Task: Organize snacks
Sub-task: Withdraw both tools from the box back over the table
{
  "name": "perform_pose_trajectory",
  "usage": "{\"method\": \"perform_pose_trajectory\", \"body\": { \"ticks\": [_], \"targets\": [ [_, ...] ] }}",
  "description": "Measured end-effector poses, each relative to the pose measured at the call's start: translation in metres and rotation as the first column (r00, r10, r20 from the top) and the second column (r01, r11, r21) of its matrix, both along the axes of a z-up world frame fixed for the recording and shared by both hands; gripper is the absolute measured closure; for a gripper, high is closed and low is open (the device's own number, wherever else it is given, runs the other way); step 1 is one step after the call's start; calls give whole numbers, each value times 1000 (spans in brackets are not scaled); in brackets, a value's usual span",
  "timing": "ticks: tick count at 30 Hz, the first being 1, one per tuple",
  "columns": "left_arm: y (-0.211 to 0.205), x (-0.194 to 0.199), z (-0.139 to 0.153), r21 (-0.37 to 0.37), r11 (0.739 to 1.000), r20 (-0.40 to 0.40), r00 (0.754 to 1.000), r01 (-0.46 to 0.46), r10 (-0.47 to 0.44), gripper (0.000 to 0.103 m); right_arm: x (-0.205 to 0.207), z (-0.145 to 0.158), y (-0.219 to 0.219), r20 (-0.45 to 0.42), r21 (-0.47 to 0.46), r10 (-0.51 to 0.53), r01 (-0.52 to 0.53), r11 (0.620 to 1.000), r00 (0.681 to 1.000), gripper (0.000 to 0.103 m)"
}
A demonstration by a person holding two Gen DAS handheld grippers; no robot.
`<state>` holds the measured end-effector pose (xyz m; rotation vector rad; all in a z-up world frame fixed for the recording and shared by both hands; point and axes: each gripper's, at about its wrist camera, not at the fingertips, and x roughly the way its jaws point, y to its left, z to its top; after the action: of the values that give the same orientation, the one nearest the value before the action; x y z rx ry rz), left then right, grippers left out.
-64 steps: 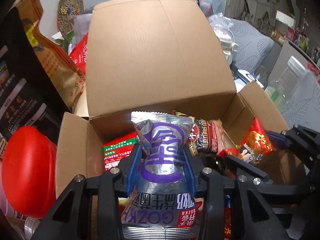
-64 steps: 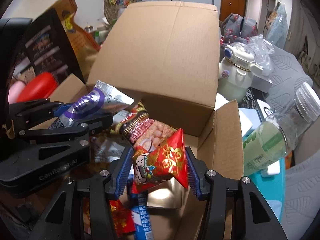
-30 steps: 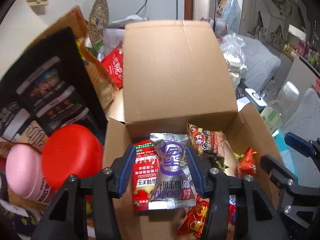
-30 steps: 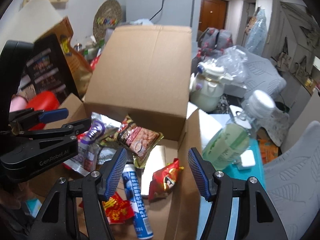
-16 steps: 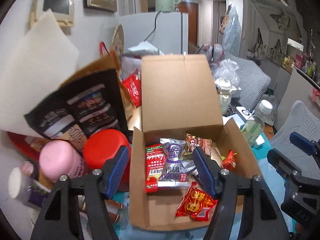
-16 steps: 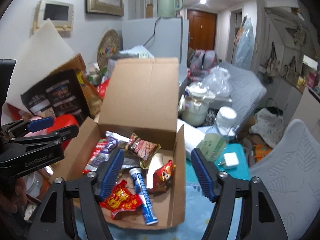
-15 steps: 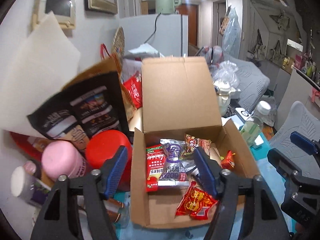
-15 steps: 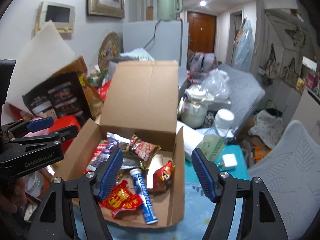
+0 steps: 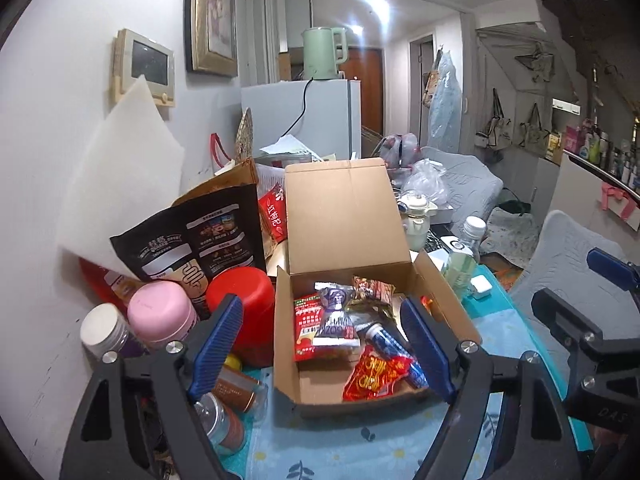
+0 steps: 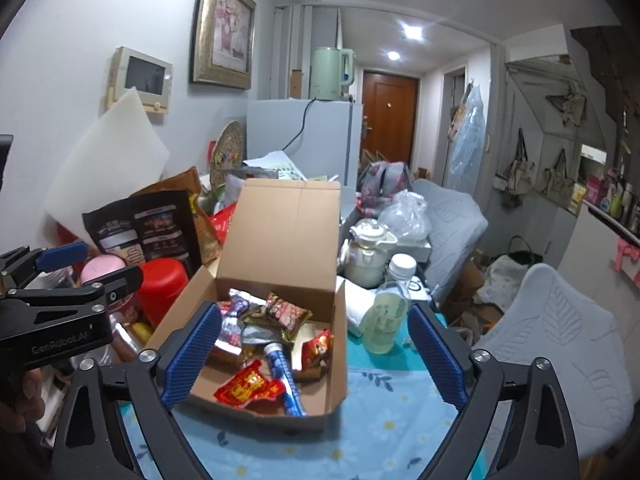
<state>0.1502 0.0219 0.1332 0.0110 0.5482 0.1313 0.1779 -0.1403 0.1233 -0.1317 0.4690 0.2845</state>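
The left wrist view shows, at far left, a white-capped jar [image 9: 103, 330], a pink-lidded container [image 9: 162, 316] and a red canister [image 9: 244, 304], all just beside the open cardboard box [image 9: 288, 344] on the table [image 9: 360, 444]. The left tool [image 9: 322, 344] hangs over the box with its fingers wide apart and nothing between them. Inside lie a silver-purple packet [image 9: 336, 322] on a red-green packet [image 9: 306, 320], and a red-gold packet [image 9: 374, 372] near the front wall. Only the right wrist view clearly shows the small red packet [image 10: 318, 346] against the box's right wall, beside a blue tube [image 10: 284, 376]. The right tool [image 10: 314, 356] is likewise spread and empty. A pale green bottle [image 10: 386, 312] stands right of the box.
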Motion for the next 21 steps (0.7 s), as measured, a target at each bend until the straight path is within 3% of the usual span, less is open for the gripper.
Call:
{"method": "perform_pose_trajectory", "body": {
  "ticks": [11, 21],
  "targets": [
    [-8, -54, -14, 2, 1000, 32, 999, 22, -22, 22, -58, -14, -12, 20, -6, -42, 42, 999, 999, 6],
    [-20, -75, -55, -27, 998, -22, 998, 51, -52, 22, -90, -47, -22, -21, 12, -83, 84, 996, 996, 6]
  ]
}}
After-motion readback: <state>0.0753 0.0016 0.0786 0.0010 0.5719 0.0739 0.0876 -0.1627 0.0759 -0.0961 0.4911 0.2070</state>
